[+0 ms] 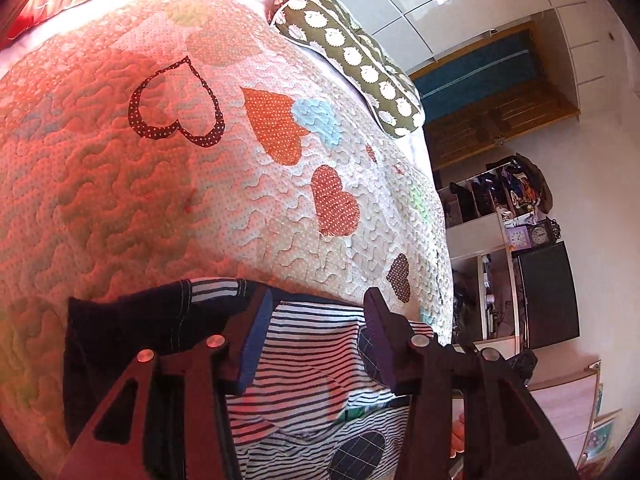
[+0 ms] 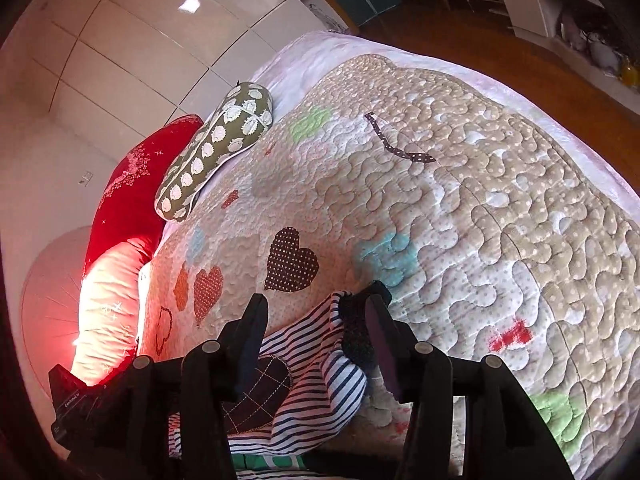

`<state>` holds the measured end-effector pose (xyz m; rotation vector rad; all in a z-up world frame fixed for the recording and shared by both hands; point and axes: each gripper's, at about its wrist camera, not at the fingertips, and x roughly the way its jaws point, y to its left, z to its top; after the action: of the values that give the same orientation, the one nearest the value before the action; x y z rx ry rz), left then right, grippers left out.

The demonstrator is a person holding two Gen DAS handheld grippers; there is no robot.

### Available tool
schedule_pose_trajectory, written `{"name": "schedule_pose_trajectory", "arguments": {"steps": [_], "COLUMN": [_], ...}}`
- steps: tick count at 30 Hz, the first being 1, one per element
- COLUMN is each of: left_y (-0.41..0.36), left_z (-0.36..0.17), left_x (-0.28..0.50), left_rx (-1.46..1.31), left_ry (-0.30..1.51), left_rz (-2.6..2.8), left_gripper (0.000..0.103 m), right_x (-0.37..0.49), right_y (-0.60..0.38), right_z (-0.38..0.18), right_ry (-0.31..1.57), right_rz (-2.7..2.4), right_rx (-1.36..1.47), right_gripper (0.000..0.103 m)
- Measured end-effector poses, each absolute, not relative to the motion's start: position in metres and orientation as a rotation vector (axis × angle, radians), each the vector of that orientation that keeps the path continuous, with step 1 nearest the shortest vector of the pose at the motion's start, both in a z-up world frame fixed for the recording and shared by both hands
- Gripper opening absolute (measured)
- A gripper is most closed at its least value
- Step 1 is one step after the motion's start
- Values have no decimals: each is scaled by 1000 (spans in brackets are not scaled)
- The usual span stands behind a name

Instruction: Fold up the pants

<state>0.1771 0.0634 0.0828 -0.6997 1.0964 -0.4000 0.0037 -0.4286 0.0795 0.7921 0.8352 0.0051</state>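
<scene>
The striped pants (image 1: 308, 364) with dark quilted patches and a navy waistband (image 1: 132, 320) lie on the quilted bed cover (image 1: 160, 200). My left gripper (image 1: 316, 312) is open, its fingers straddling the striped cloth just above it. In the right wrist view the pants (image 2: 316, 364) lie bunched, with a heart patch (image 2: 260, 392) showing. My right gripper (image 2: 320, 316) is open around a raised edge of the striped cloth; its right finger (image 2: 380, 344) is next to a dark cuff (image 2: 356, 332).
A green patterned bolster pillow (image 1: 352, 56) (image 2: 216, 148) and a red pillow (image 2: 132, 200) lie at the head of the bed. The bed edge, shelves with clocks (image 1: 528, 236) and a dark cabinet (image 1: 552, 292) are to the right in the left wrist view.
</scene>
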Motion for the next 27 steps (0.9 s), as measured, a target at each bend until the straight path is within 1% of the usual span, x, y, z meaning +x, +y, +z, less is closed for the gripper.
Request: {"name": "schedule_pose_trajectory", "arguments": {"steps": [4,5,8,10,11,12,14,16,18,19,20,21,23,25,26,27], "left_y": [80,85,99,110,114,118,125,127,125,124,121,119,112,105,101,97], "left_z": [99,101,99,93,90,87,81,76,68,63,57,52,44,34,31,29], "left_x": [133,121,84,62,53,44,30,21,19,19,18,17,14,13,13,13], "left_rx": [-639,-626,-613,-608,-609,-608,-593,-571,-559,-552,-543,-530,-494,-439,-399,-349], "left_ry": [1043,1033,1006,1002,1003,1004,1007,1004,1014,1029,1042,1048,1049,1062,1067,1070], "left_rz": [-377,-360,-321,-284,-267,-253,-215,-184,-171,-161,-145,-129,-108,-81,-72,-59], "left_gripper": [56,56,57,57,57,57,57,57,58,59,59,59,59,61,60,57], "right_x": [-25,-27,-25,-18,-14,-9,-12,-21,-31,-37,-43,-50,-71,-92,-104,-115], "right_y": [-436,-435,-424,-413,-407,-401,-397,-396,-400,-404,-408,-414,-421,-424,-424,-423], "right_z": [80,77,65,59,56,55,59,71,82,86,88,89,89,86,83,79], "right_ry": [826,837,876,881,903,922,909,875,858,852,850,849,835,850,859,870], "right_rz": [-28,-26,7,80,111,119,109,27,-136,-185,-189,-159,-89,-64,-59,-57], "right_rx": [757,749,735,756,749,738,721,667,587,570,579,609,660,637,618,603], "right_gripper": [64,65,65,50,22,10,7,7,9,16,42,64,66,66,66,66]}}
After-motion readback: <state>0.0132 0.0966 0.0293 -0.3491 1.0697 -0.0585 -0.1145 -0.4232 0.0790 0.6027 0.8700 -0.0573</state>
